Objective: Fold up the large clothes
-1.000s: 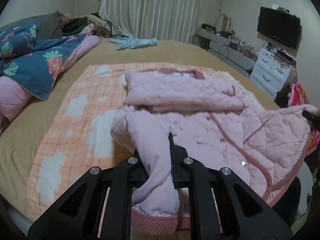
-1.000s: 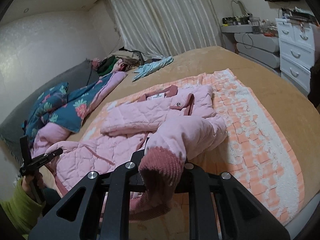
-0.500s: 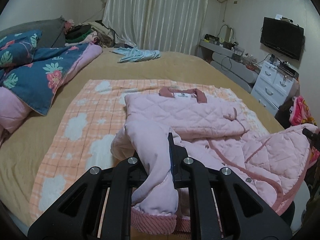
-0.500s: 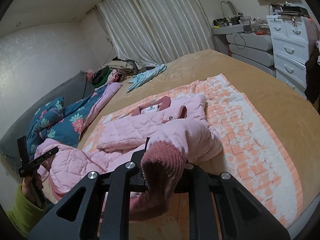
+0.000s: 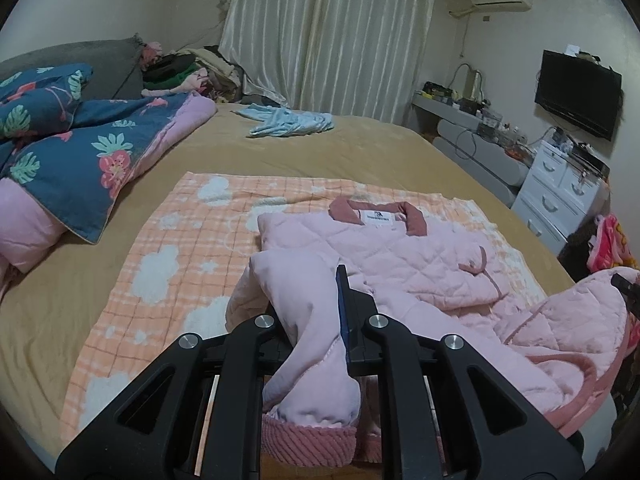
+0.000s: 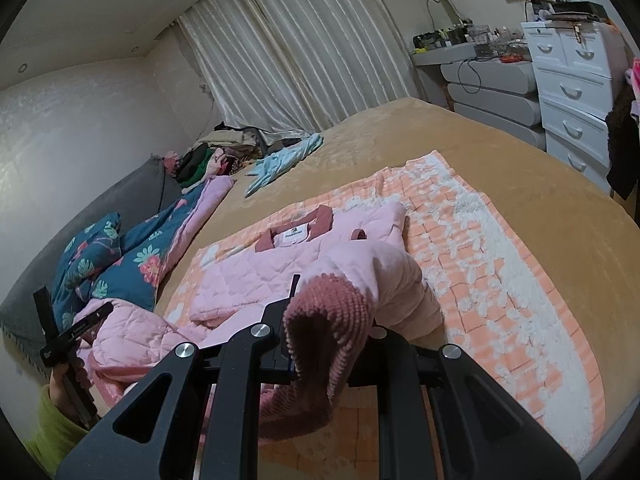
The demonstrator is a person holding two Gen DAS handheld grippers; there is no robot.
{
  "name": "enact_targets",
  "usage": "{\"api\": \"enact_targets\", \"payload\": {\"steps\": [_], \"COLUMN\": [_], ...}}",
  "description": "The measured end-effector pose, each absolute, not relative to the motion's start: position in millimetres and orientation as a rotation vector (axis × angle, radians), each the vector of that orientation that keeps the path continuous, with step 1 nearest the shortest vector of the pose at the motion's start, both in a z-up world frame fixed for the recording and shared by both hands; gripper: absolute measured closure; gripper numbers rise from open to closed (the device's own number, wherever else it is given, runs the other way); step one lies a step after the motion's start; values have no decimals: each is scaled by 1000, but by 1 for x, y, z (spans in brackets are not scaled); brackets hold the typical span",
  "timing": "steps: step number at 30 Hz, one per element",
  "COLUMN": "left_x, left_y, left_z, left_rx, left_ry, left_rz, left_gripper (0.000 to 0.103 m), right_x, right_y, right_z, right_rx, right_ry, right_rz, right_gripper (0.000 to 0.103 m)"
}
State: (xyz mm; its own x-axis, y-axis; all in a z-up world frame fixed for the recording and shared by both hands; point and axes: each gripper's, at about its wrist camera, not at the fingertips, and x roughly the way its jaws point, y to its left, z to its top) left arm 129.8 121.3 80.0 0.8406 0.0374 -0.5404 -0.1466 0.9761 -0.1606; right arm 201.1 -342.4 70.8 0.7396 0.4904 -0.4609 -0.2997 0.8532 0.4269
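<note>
- I've got the left gripper [image 5: 320, 320] clamped on one sleeve of the pink quilted jacket [image 5: 400, 248]; the ribbed dark-pink cuff [image 5: 308, 440] hangs below the jaws.
- My right gripper [image 6: 328, 320] is pinched on the other sleeve; its ribbed cuff [image 6: 324, 320] is bunched between the fingers and droops down in front.
- Jacket body lies on the orange-and-white checked blanket [image 5: 160, 264] on the tan bed [image 5: 360, 152], collar [image 5: 376, 216] at the far end, label visible.
- Lower part of the jacket is lifted off the near edge of the bed, draped between both grippers.
- In the right view I see the left gripper [image 6: 72, 332] at the left edge, held by a hand [image 6: 60, 384] with a green sleeve [image 6: 52, 432].
- Floral blue quilt [image 5: 72, 148] is left of the blanket; a light blue garment [image 5: 288, 124] lies farther up the bed, well apart.
</note>
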Motion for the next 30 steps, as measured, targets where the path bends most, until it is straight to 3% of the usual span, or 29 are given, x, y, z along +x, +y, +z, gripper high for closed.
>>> {"api": "enact_targets", "payload": {"steps": [30], "left_x": [194], "left_y": [160], "left_z": [83], "left_rx": [-221], "left_ry": [587], "left_rz": [187], "left_gripper": [95], "right_x": [313], "right_y": [-306], "right_z": [112], "right_rx": [346], "right_ry": [684], "right_rz": [417], "right_gripper": [87]}}
